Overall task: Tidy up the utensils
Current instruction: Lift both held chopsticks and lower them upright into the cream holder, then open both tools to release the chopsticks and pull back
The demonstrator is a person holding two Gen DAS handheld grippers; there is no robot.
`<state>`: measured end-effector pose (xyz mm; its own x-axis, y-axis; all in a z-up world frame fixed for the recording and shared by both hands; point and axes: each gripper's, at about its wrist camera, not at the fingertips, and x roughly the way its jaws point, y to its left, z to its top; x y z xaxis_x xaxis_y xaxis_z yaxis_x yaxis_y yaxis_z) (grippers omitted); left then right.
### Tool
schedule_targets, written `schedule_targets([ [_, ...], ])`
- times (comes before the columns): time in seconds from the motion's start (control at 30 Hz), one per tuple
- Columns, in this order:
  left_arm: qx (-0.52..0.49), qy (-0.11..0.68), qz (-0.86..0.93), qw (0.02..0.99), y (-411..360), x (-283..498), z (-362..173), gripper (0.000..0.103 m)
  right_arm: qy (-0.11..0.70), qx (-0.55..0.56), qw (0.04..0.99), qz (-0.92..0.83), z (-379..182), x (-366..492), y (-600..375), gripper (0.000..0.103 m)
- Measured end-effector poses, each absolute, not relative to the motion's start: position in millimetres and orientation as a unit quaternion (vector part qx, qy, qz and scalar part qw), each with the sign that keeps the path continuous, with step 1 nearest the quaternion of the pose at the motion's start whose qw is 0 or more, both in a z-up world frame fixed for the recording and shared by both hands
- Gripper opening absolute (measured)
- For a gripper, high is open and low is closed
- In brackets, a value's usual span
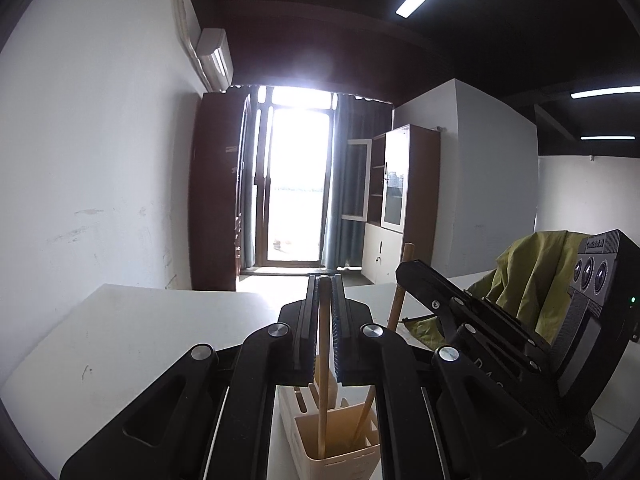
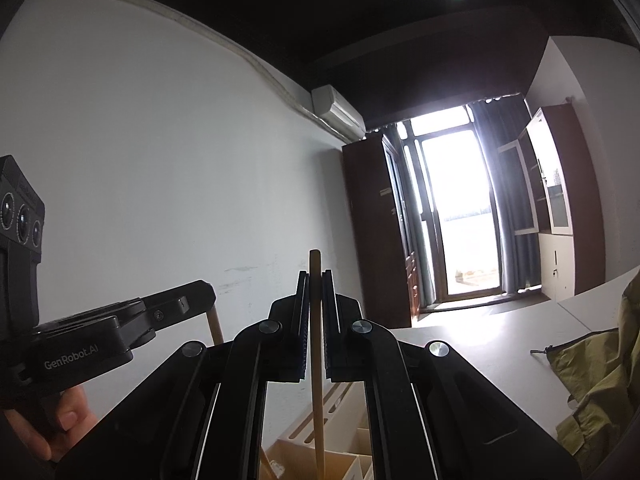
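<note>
A: What does the left gripper (image 1: 325, 308) hold?

B: Its jaws are nearly closed on a wooden chopstick (image 1: 323, 364) that stands upright, its lower end down inside the front compartment of the cream utensil holder (image 1: 340, 454). A second stick (image 1: 362, 414) leans in that same compartment.

A: And the right gripper (image 2: 315, 304)?

B: Pinched almost shut on another wooden chopstick (image 2: 316, 360), held vertical above the holder, tip reaching into it. The holder sits on the white table (image 1: 132, 332); an olive-green jacket (image 2: 592, 392) lies to the holder's right
</note>
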<state>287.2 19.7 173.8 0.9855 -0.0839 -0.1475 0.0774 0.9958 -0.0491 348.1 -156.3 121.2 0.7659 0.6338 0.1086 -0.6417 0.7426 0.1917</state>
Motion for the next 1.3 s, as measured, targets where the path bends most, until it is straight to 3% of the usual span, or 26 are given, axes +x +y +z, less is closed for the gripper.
schedule_targets([
  [0.9,-0.030,0.142,-0.075,0.987,36,319,133,0.006,0.061,0.085,0.940,0.325,98,369,-140,0.007],
  [1.0,-0.039,0.143,-0.073,0.986,40,318,136,0.016,0.068,0.095,0.938,0.325,98,370,-144,0.008],
  [1.07,-0.048,0.139,-0.074,0.986,43,314,140,0.023,0.067,0.099,0.939,0.323,97,367,-146,0.024],
  [1.1,-0.052,0.135,-0.075,0.987,45,310,143,0.024,0.066,0.099,0.939,0.322,98,365,-147,0.026],
  [1.3,-0.062,0.115,-0.075,0.989,51,282,156,0.028,0.068,0.098,0.944,0.308,99,352,-159,0.027],
])
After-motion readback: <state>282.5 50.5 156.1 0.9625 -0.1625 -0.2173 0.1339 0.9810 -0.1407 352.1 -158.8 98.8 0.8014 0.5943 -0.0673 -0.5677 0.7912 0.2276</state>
